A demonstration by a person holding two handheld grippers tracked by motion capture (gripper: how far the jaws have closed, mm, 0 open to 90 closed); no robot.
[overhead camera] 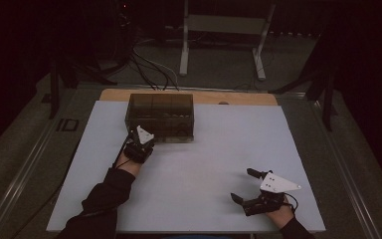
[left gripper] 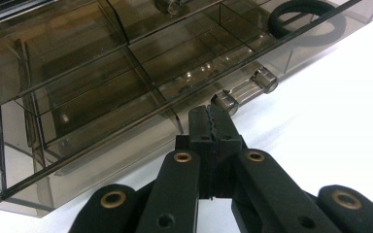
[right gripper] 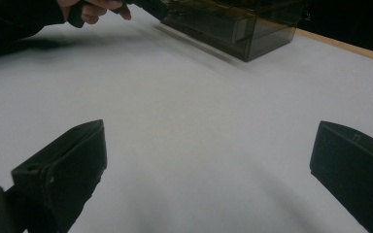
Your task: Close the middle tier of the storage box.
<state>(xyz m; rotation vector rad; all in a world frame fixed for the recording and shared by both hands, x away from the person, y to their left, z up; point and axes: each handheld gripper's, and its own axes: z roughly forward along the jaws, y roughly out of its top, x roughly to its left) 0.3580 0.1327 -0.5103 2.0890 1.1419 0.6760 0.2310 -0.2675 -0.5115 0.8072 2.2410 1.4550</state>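
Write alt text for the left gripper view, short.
The left gripper, jaws shut together, has its tips at the clear bar handle on the front of a smoky transparent drawer box that stands on a white table. Whether the tips pinch the handle is unclear. A black ring lies in a compartment at upper right.

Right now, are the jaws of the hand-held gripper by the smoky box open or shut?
Shut. On the left hand-held gripper the two ridged pads meet with no gap, tips at the clear handle of the box.
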